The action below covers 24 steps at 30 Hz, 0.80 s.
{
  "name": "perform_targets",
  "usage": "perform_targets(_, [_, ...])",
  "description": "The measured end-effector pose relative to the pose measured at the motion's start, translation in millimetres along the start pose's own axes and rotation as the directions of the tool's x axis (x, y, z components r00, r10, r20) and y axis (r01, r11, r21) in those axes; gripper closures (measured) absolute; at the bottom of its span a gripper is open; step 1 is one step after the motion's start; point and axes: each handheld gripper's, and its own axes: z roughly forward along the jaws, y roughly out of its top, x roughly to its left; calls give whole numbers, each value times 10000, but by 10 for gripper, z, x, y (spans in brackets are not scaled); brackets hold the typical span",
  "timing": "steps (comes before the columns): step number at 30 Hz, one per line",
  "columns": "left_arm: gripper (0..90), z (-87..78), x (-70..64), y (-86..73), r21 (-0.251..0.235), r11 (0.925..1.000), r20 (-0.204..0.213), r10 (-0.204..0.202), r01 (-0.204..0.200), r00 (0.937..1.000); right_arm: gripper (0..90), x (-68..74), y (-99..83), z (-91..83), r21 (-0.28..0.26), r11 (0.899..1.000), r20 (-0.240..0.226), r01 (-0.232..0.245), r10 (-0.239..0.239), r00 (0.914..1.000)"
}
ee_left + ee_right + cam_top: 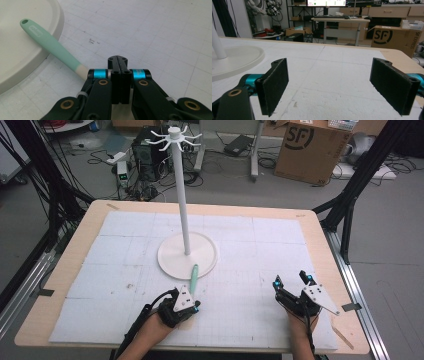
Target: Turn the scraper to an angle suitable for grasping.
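Seen from the high view, my left claw (194, 306) sits low in the middle of the frame at the near end of the mint-handled utensil (194, 277), whose far end rests on the white stand base (172, 260), while my right claw (291, 281) sits at lower right, released, on the white bench mat (120, 265). Along the left gripper view, that claw (117, 58) is clenched with jaws pressed together, and the utensil (47, 45) runs from beside it to the upper left onto the base (15, 62); whether it is pinched I cannot tell. Along the right gripper view, the claw (329, 85) stands spread wide over bare mat (332, 75), base (237, 60) at left.
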Motion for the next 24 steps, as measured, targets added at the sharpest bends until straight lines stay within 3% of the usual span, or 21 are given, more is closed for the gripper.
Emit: perform_targets(24, [900, -143, 107, -37, -45, 9999, -158, -121, 120, 9998, 147, -2, 0, 0, -1, 10000, -8, -12, 12, 10000])
